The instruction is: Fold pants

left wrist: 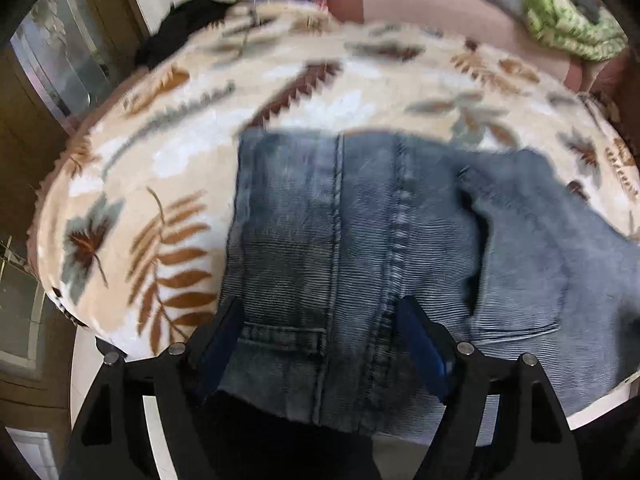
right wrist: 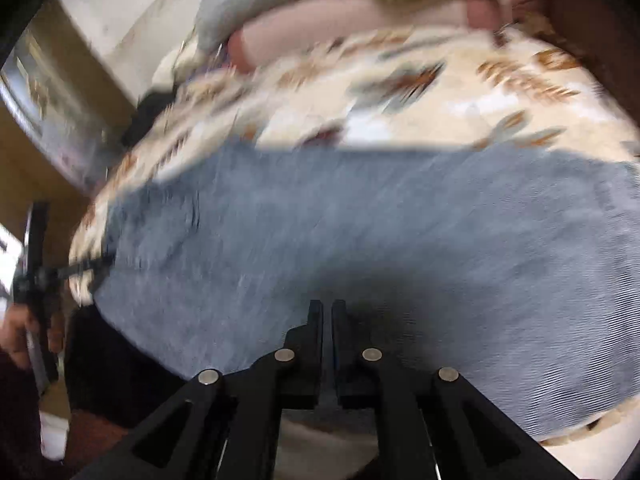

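Blue denim pants (left wrist: pixel 360 240) lie flat on a bedspread (left wrist: pixel 160 152) printed with leaves, a leg with its seams running away from me. My left gripper (left wrist: pixel 320 316) stands open just above the near end of that leg, blue-padded fingers (left wrist: pixel 424 344) on either side of the seam, not pressing the cloth. In the right wrist view the pants (right wrist: pixel 360 220) show as a broad blurred blue sheet. My right gripper (right wrist: pixel 327 308) hovers over their near part, shut with nothing between its fingers. A hand (right wrist: pixel 20 332) holding the left tool appears at that view's left edge.
A green cloth (left wrist: pixel 568 20) and a pink bolster (left wrist: pixel 420 4) lie at the far side of the bed. A black garment (left wrist: pixel 180 36) sits at the far left corner. Wooden furniture with glass (left wrist: pixel 60 60) stands beyond the bed's left edge.
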